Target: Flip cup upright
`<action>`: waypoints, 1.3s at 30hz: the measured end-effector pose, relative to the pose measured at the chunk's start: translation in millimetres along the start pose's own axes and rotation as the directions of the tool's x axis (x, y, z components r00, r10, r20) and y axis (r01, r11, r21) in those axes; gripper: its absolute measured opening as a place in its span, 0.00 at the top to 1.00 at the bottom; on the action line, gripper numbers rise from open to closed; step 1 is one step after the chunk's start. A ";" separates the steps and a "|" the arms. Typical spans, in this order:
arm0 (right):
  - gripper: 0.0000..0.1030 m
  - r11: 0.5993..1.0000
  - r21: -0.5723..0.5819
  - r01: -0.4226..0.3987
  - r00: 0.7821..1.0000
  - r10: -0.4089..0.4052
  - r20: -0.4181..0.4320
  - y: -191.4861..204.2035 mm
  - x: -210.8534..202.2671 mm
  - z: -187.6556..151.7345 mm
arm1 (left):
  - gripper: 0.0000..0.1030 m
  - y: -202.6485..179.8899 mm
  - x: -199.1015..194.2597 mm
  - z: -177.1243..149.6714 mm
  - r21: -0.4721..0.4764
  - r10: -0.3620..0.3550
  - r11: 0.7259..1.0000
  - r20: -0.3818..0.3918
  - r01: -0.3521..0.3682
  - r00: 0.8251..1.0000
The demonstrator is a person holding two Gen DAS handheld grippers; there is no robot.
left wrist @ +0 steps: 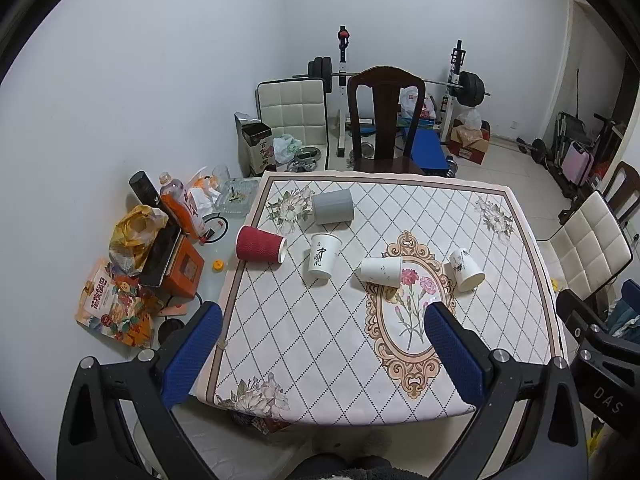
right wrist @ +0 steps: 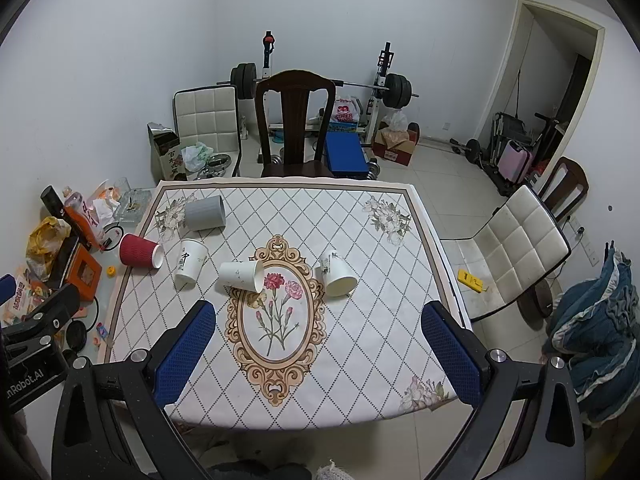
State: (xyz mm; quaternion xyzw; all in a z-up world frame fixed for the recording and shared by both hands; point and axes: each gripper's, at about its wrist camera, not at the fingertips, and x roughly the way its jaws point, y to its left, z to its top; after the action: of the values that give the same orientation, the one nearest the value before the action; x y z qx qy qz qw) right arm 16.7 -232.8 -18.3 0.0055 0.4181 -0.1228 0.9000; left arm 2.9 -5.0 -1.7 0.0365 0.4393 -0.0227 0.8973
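Several cups lie on the patterned tablecloth (left wrist: 320, 340). A grey cup (left wrist: 333, 207) (right wrist: 205, 212) lies on its side at the far left. A red ribbed cup (left wrist: 260, 244) (right wrist: 141, 251) lies on its side at the left edge. A white cup with black script (left wrist: 323, 255) (right wrist: 191, 262) stands upright. A white cup (left wrist: 382, 269) (right wrist: 241, 276) lies on its side near the middle. Another white cup (left wrist: 466, 269) (right wrist: 337, 274) lies tilted to the right. My left gripper (left wrist: 324, 312) and right gripper (right wrist: 318, 310) are both open, empty, held above the near edge.
A dark wooden chair (left wrist: 384, 120) stands behind the table. A white padded chair (right wrist: 508, 248) stands at the right. Clutter of bags, bottles and boxes (left wrist: 160, 248) fills the side table at the left. A barbell rack (right wrist: 320, 80) stands by the far wall.
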 end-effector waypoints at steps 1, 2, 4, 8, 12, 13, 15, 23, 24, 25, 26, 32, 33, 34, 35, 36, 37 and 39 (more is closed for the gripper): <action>0.00 1.000 0.000 0.000 1.000 0.000 0.000 0.3 0.3 0.0 | 0.00 0.5 0.2 0.6 0.000 0.000 1.000 -0.001 0.000 1.000; 0.00 1.000 0.000 0.000 1.000 0.000 0.000 0.5 0.7 -0.3 | 0.00 0.7 0.0 0.7 0.000 -0.001 1.000 0.000 0.001 1.000; 0.00 1.000 0.001 0.000 1.000 0.000 0.000 0.7 0.4 0.2 | 0.00 0.6 -0.1 1.2 -0.001 0.001 1.000 0.001 -0.001 1.000; 0.00 1.000 0.000 0.002 1.000 -0.002 -0.001 1.7 1.0 0.9 | 0.00 1.4 0.2 1.3 0.000 0.001 1.000 0.001 -0.001 1.000; 0.00 1.000 0.000 0.000 1.000 0.000 -0.002 1.9 1.2 1.0 | 0.00 0.8 0.8 1.8 0.004 0.000 1.000 0.001 0.000 1.000; 0.00 1.000 -0.001 -0.001 1.000 0.001 -0.003 1.2 0.1 2.0 | 0.00 1.7 0.4 1.4 0.000 -0.001 1.000 0.001 0.001 1.000; 0.00 1.000 0.000 -0.001 1.000 0.001 -0.003 1.4 0.1 1.9 | 0.00 1.5 0.5 1.8 0.001 -0.002 1.000 0.001 0.002 1.000; 0.00 1.000 0.001 -0.002 1.000 0.002 -0.003 2.5 0.8 2.3 | 0.00 0.8 0.5 2.8 0.002 -0.001 1.000 0.002 0.001 1.000; 0.00 1.000 0.001 -0.002 1.000 0.002 -0.004 2.3 -0.1 2.8 | 0.00 0.6 0.6 3.6 0.002 -0.001 1.000 0.002 0.001 1.000; 0.00 1.000 0.001 -0.003 1.000 0.003 -0.003 2.7 0.3 2.8 | 0.00 0.7 0.3 3.5 0.003 0.000 1.000 0.003 0.000 1.000; 0.00 1.000 0.001 -0.003 1.000 0.003 -0.003 1.9 0.7 1.3 | 0.00 0.8 0.2 3.2 0.002 0.000 1.000 0.003 0.000 1.000; 0.00 1.000 0.002 -0.003 1.000 0.003 -0.003 0.4 -0.2 0.1 | 0.00 0.6 0.2 3.4 0.005 -0.002 1.000 0.000 0.002 1.000; 0.00 1.000 0.002 -0.003 1.000 0.003 -0.003 0.7 1.5 -0.8 | 0.00 0.7 -0.2 3.2 0.004 -0.002 1.000 -0.001 0.002 1.000; 0.00 1.000 0.003 -0.004 1.000 0.004 -0.005 0.3 -0.2 0.2 | 0.00 0.9 -0.5 3.4 0.006 -0.003 1.000 -0.002 0.003 1.000; 0.00 1.000 0.003 -0.004 1.000 0.004 -0.005 0.3 0.2 -0.3 | 0.00 0.8 -0.9 3.1 0.007 -0.003 1.000 -0.002 0.003 1.000; 0.00 1.000 0.003 -0.003 1.000 0.003 -0.004 0.4 0.4 -0.8 | 0.00 0.8 -0.8 3.0 0.007 -0.003 1.000 -0.002 0.003 1.000; 0.00 1.000 0.003 -0.004 1.000 0.004 -0.004 0.2 -0.5 0.1 | 0.00 0.6 -0.7 2.9 0.006 -0.004 1.000 -0.002 0.004 1.000; 0.00 1.000 0.004 -0.004 1.000 0.004 -0.004 0.0 0.4 -0.8 | 0.00 0.5 -1.5 2.9 0.008 -0.003 1.000 -0.001 0.003 1.000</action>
State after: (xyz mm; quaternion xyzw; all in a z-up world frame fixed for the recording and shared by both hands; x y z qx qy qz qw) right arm 16.3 -232.9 -19.2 0.0085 0.4196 -0.1221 0.8994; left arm 4.3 -4.7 1.3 0.0397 0.4397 -0.0257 0.8969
